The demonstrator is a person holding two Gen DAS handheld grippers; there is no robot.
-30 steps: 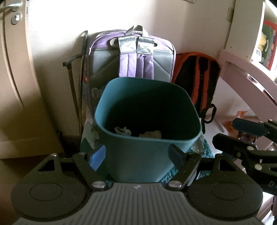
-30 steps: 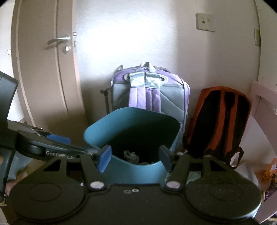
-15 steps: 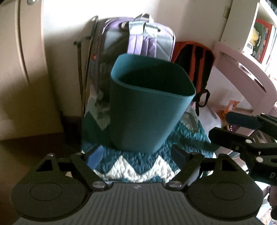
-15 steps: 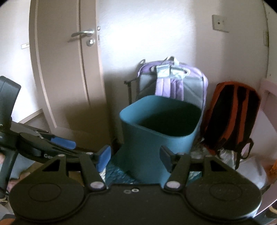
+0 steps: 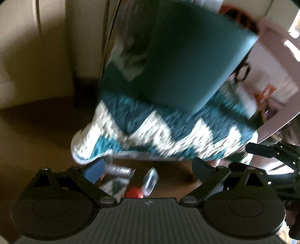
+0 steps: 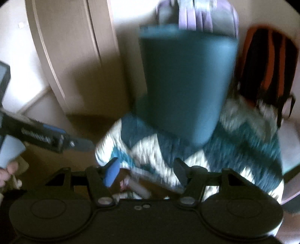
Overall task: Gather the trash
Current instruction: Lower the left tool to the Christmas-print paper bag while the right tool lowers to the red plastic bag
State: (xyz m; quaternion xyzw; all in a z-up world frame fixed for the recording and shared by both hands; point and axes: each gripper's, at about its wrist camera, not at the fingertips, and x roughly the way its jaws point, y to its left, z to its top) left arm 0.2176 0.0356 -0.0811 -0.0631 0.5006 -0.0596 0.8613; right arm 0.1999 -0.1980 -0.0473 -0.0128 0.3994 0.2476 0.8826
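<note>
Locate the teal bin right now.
In both wrist views the teal bin stands centre frame on the zigzag rug, in front of the purple backpack, with the orange backpack to its right.

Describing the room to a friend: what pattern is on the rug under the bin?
Teal and white zigzag on the rug, clearest in the left wrist view.

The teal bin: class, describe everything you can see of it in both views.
The tall teal plastic waste bin looks smooth and matte, with rounded corners and walls narrowing towards its base. It stands on a teal-and-white zigzag quilted mat, in front of a purple backpack. Its inside is hidden from here. Motion blur hides finer detail. Neither tongs touch it.
</note>
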